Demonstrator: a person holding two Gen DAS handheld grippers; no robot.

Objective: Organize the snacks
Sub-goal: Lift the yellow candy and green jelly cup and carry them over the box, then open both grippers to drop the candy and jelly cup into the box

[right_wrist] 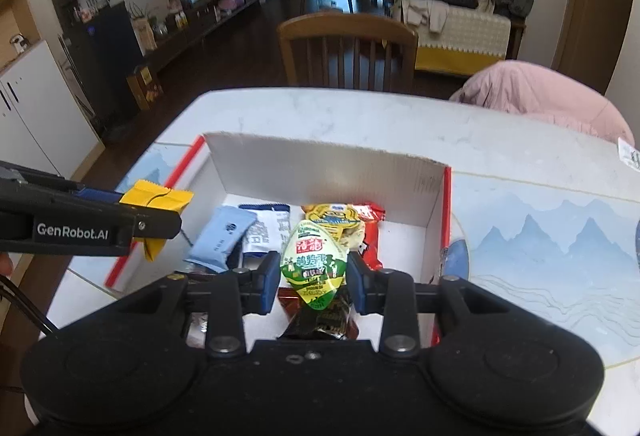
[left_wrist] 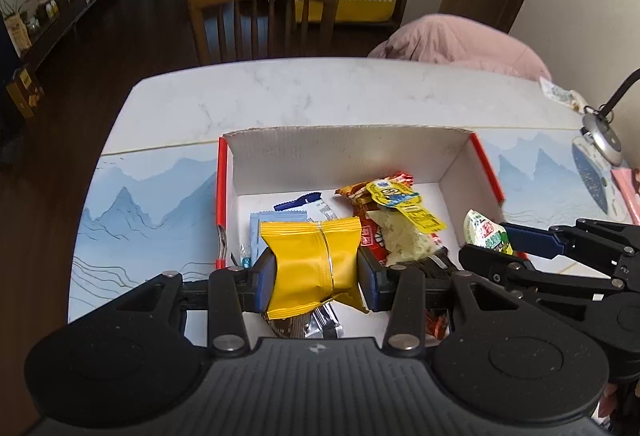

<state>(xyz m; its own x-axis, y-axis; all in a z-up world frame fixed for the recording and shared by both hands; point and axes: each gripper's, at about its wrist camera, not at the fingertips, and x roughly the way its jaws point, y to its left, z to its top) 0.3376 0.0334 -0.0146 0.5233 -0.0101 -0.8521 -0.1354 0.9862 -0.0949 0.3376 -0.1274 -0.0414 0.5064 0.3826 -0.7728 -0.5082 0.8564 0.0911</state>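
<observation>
Two light, crinkly packets hang over the open box (left_wrist: 456, 156): our left gripper (left_wrist: 318, 270) clamps the yellow packet (left_wrist: 312, 260) mid-body, our right gripper (right_wrist: 314, 278) pinches the green-and-white packet (right_wrist: 314, 268), both judged soft and slippery.

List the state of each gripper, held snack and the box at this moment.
left gripper: shut on the yellow packet
yellow packet: held over the box
right gripper: shut on the green-and-white pouch
green-and-white pouch: held above the box
box: open-topped, several snacks already inside
</observation>
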